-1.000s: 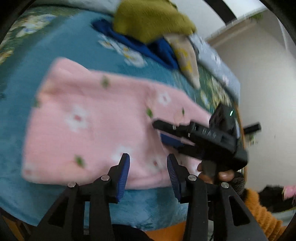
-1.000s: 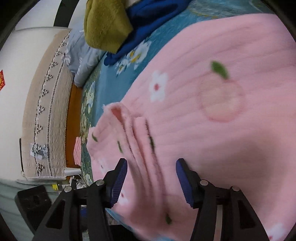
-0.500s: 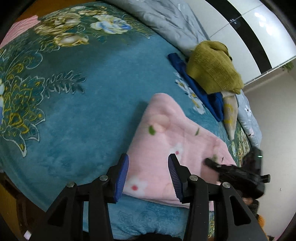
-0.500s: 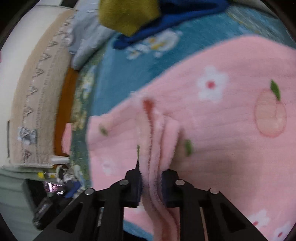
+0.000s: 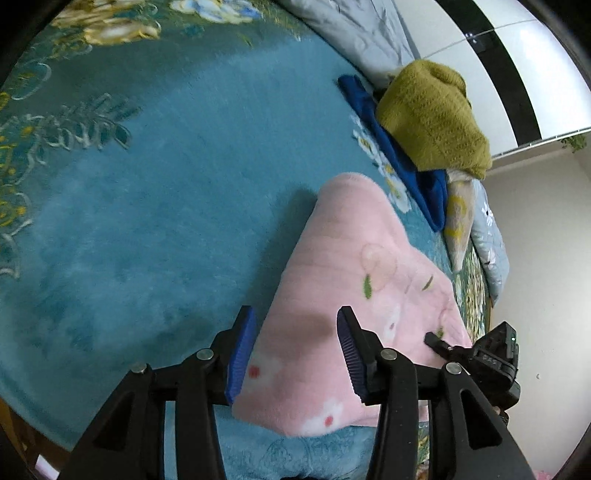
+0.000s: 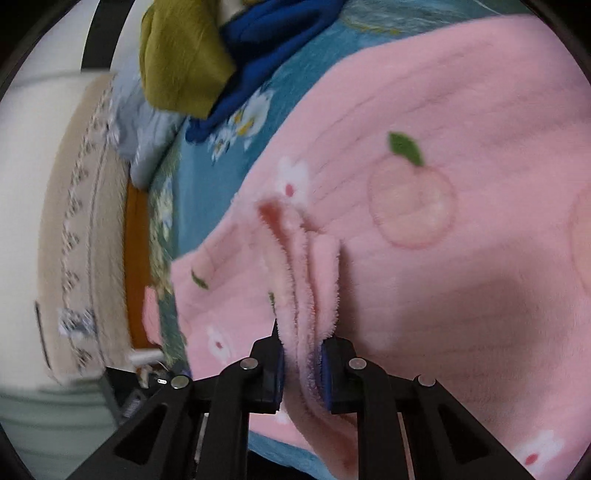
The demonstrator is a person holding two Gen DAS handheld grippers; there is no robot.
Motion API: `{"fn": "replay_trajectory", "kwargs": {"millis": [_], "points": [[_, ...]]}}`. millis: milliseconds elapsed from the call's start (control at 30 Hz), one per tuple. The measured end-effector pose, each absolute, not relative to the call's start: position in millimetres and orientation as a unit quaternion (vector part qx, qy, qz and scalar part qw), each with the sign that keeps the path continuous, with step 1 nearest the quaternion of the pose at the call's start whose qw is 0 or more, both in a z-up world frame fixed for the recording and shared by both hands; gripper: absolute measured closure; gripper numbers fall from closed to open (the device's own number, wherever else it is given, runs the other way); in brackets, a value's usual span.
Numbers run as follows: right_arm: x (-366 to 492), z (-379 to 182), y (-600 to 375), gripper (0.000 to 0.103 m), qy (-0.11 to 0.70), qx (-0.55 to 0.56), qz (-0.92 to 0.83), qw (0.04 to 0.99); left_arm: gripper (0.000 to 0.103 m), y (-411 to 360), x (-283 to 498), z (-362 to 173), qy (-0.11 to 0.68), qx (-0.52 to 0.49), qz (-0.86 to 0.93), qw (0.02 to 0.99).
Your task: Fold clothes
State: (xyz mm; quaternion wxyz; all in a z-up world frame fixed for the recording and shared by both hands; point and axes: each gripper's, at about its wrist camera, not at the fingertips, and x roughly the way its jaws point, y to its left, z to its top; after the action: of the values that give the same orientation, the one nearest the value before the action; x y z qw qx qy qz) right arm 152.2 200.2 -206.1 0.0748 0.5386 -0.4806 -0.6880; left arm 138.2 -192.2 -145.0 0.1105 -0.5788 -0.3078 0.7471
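Note:
A pink fleece garment with flower and peach prints lies folded on the teal bed cover. My left gripper is open, its blue pads standing on either side of the garment's near left corner, just above it. My right gripper is shut on a bunched fold of the pink garment at its edge. In the left wrist view the right gripper shows at the garment's right edge.
A mustard knit lies on a dark blue garment at the far side of the bed, next to grey bedding. A beige headboard or wall panel stands beyond the bed edge. Teal cover spreads to the left.
My right gripper has closed on the garment's bunched edge and stays shut on it. My left gripper has swung left to the garment's near left corner and stays open.

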Motion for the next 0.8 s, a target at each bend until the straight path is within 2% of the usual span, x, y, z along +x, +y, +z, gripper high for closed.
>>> {"fn": "replay_trajectory", "kwargs": {"millis": [133,333,800], "points": [[156,-188,209,0.086,-0.476,0.521,-0.704,0.08,0.055,-190,130,-153,-0.326,-0.576,0.739,0.124],[171,-203,226,0.086,-0.479,0.542,-0.689,0.045,0.051,-180,124,-170,-0.354,-0.578,0.721,0.143],[178,-200,227,0.086,-0.46,0.555,-0.693,0.024,0.052,-153,110,-191,-0.364,-0.6,0.687,0.188]]}}
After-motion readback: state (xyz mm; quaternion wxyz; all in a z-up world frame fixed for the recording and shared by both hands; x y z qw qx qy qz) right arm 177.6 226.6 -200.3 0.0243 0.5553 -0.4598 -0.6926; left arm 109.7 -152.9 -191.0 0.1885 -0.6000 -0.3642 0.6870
